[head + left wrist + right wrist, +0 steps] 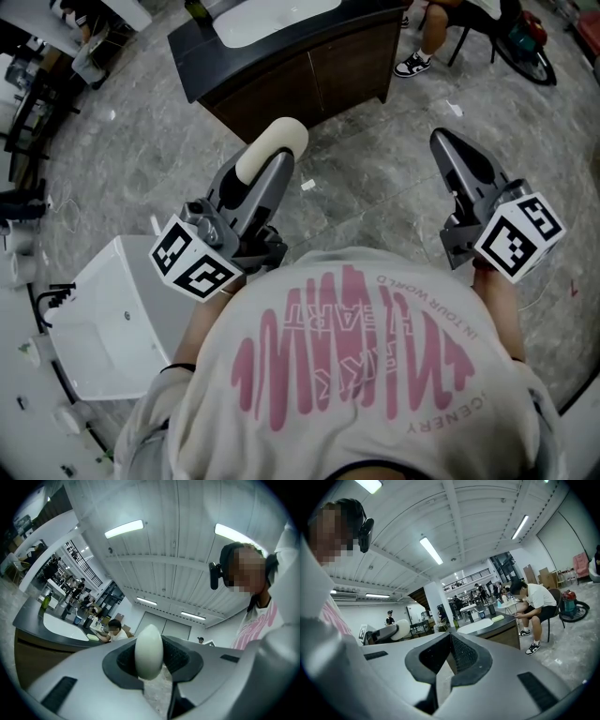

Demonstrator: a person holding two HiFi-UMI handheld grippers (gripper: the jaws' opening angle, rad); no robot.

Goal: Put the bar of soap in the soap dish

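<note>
Closest, filling the bottom of the head view, is the person's white T-shirt [375,375] with a pink print. Beyond it spreads a grey marbled floor [375,187]. At the top edge stands a table [309,80] with a wooden cabinet base and a dark top, a white basin [272,17] set into it. A separate white sink unit [122,328] sits on the floor at the left edge.

Both grippers are held out over the floor, well short of the table. The left gripper [270,165] has its jaws pinching a cream oval bar of soap [274,142] that stands up between the pads, above the floor. The right gripper [445,142] is empty, its jaws pressed together. Each gripper carries a black-and-white marker cube [192,262].
</note>
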